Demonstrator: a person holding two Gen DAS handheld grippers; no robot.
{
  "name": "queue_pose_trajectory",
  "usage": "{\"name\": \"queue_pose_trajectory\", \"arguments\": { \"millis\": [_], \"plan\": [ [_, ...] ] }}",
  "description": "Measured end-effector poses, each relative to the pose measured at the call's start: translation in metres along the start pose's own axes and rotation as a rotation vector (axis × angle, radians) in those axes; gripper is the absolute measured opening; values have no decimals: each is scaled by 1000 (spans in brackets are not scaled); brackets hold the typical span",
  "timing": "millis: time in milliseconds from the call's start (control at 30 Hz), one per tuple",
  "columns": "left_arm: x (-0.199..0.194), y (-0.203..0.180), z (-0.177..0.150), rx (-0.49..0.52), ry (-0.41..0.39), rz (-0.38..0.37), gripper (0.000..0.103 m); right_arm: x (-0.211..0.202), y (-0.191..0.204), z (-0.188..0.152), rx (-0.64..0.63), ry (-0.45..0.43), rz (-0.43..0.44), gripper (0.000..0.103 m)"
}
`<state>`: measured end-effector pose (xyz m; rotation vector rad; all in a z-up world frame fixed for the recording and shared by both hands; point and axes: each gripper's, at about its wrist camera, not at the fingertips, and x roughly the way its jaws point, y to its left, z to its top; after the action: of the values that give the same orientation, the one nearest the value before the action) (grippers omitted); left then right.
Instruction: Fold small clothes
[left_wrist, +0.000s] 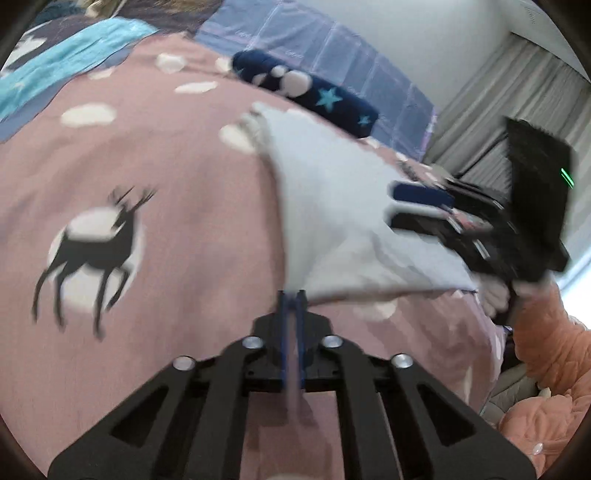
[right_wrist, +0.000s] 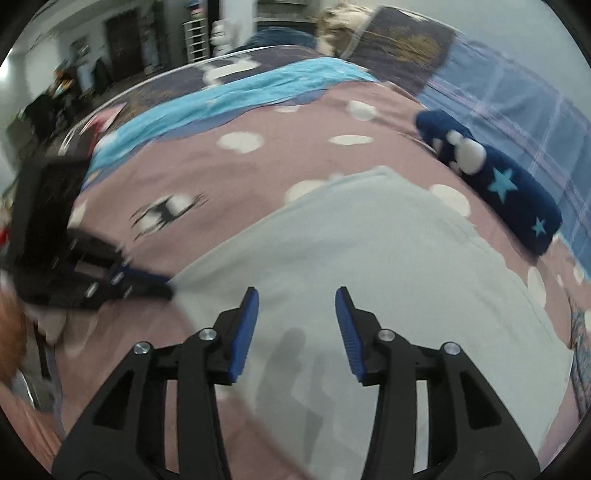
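Observation:
A pale grey small garment (left_wrist: 332, 206) lies spread on a pink bedspread (left_wrist: 166, 166). My left gripper (left_wrist: 293, 295) is shut on its near corner, and the cloth pulls up into a point between the blue pads. From the right wrist view the same gripper (right_wrist: 162, 286) pinches the garment's (right_wrist: 388, 266) left corner. My right gripper (right_wrist: 296, 293) stands open just above the middle of the cloth, with nothing between its fingers. In the left wrist view it (left_wrist: 397, 205) hovers over the garment's right side.
A navy plush item with light blue stars (left_wrist: 317, 94) (right_wrist: 498, 184) lies behind the garment. Beyond it lie a checked blue sheet (left_wrist: 351, 48) and a turquoise blanket (right_wrist: 240, 96). An orange fleece sleeve (left_wrist: 546, 354) is at the right. The bedspread has a deer print (left_wrist: 96, 251).

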<state>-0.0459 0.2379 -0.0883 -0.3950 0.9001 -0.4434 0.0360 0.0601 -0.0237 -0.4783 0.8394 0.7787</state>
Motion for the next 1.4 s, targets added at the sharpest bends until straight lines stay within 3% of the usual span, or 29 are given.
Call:
{"name": "queue_pose_trajectory", "arguments": {
  "millis": [133,167,267,333,367,433,533,633,700,800,867,933,967,1067,1233,1300,1400],
  "plan": [
    [-16,13,12,-20,-70,78,2,7,47,-19,-122,32,-7,54],
    [-18,14,17,-19,-80,81,9,10,57,-22,-155,42,-32,54],
    [-17,17,40,-1,-107,31,28,25,84,-30,-262,54,-193,55],
    [-4,17,59,4,-99,-15,32,30,90,-33,-289,52,-278,58],
    [3,16,67,6,-85,-36,38,31,92,-34,-293,46,-307,58],
    [22,16,82,12,-50,-74,40,29,93,-37,-286,37,-353,58],
    [52,12,97,24,0,-57,40,23,87,-43,-249,38,-354,58],
    [61,6,98,24,-14,-31,40,6,69,-51,-171,25,-362,57],
    [54,-4,95,60,-57,18,40,-17,40,-60,-48,-4,-364,57],
    [31,-38,89,196,-138,99,39,-58,-27,-83,210,-36,-384,56],
    [27,-63,89,255,-142,59,39,-85,-83,-105,405,-53,-426,47],
    [34,-100,84,329,-110,-5,39,-115,-153,-141,656,-75,-450,20],
    [42,-120,80,368,-80,-39,39,-126,-183,-160,764,-91,-438,15],
    [78,-189,59,508,23,-123,39,-144,-272,-227,1068,-110,-352,14],
    [144,-299,17,700,144,-197,40,-129,-328,-266,1154,-110,-214,14],
    [169,-334,1,754,176,-189,40,-123,-337,-271,1155,-133,-144,15],
    [201,-375,-23,849,209,-126,44,-107,-355,-269,1130,-150,-40,25]
  ]
}}
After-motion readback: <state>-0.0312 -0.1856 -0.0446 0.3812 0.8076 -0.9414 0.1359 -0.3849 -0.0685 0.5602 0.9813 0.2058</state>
